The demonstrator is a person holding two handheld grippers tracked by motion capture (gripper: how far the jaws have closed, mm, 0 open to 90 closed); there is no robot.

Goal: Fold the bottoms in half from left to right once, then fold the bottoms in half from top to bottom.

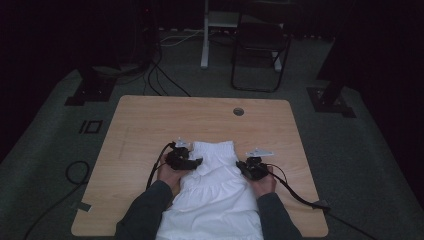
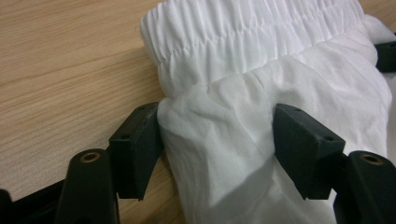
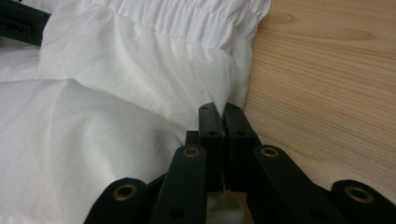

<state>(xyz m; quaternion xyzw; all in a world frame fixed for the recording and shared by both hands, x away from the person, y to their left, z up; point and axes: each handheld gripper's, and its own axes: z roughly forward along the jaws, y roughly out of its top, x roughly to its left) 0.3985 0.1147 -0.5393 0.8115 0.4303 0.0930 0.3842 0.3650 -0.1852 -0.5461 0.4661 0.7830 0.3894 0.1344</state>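
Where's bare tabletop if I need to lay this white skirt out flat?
Bare wood lies beyond the waistband up to the cable hole, and left of the left gripper. The near edge is crowded by the skirt and forearms.

Both forearms came in from the near edge of the table (image 1: 135,120), one hand behind each gripper. The left gripper (image 2: 217,154) sat toward the table's left of centre, jaws spread wide apart. The right gripper (image 3: 223,116) sat right of centre, jaws pressed together, pinching white cloth (image 3: 140,60).
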